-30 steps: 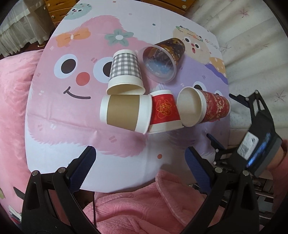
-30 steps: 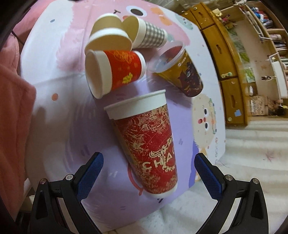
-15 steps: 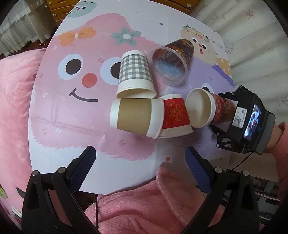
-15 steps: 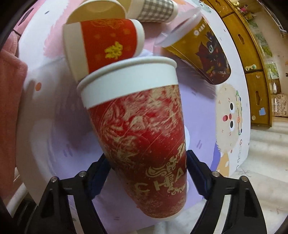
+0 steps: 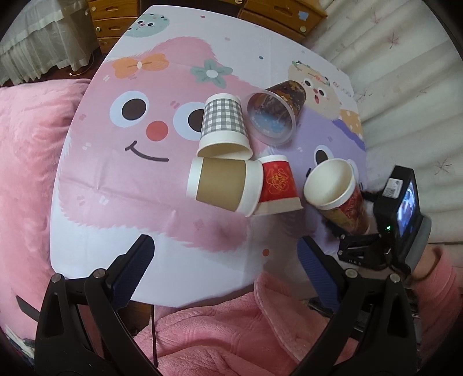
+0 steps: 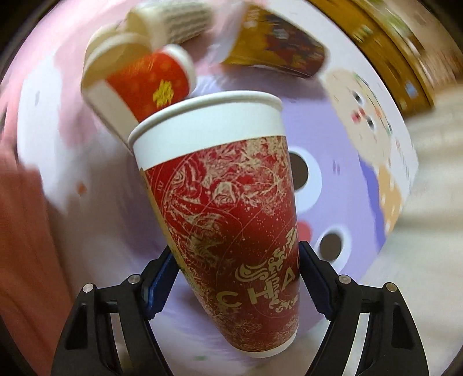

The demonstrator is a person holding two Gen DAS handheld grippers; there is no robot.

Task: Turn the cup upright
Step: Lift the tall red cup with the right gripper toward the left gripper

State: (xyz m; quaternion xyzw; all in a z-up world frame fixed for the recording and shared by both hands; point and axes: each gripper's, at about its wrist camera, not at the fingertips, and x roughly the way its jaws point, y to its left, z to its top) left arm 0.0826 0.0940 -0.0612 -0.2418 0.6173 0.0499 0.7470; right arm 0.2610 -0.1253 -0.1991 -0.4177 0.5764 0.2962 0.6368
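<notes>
My right gripper [image 6: 235, 277] is shut on the tall red and gold cup [image 6: 231, 219], its blue pads pressing the lower body on both sides. The cup is tilted, mouth up and leaning, lifted off the table; it also shows in the left wrist view [image 5: 335, 193] at the table's right edge with its white mouth open toward the camera. My left gripper [image 5: 225, 269] is open and empty above the table's near edge. The other cups lie on their sides: brown-sleeved [image 5: 222, 185], small red [image 5: 277, 185], grey checked [image 5: 222, 127], dark plastic [image 5: 275, 115].
The round table [image 5: 115, 202] has a pink cartoon-face cloth. A pink fluffy cushion [image 5: 26, 173] lies to the left, and pink clothing [image 5: 231, 332] is at the near edge. Wooden drawers [image 5: 115, 17] stand behind. White bedding [image 5: 411, 86] is on the right.
My right gripper closed on the tall red cup and raised it from lying on its side to a tilted, mouth-up pose. The left gripper stayed open and drew back slightly.
</notes>
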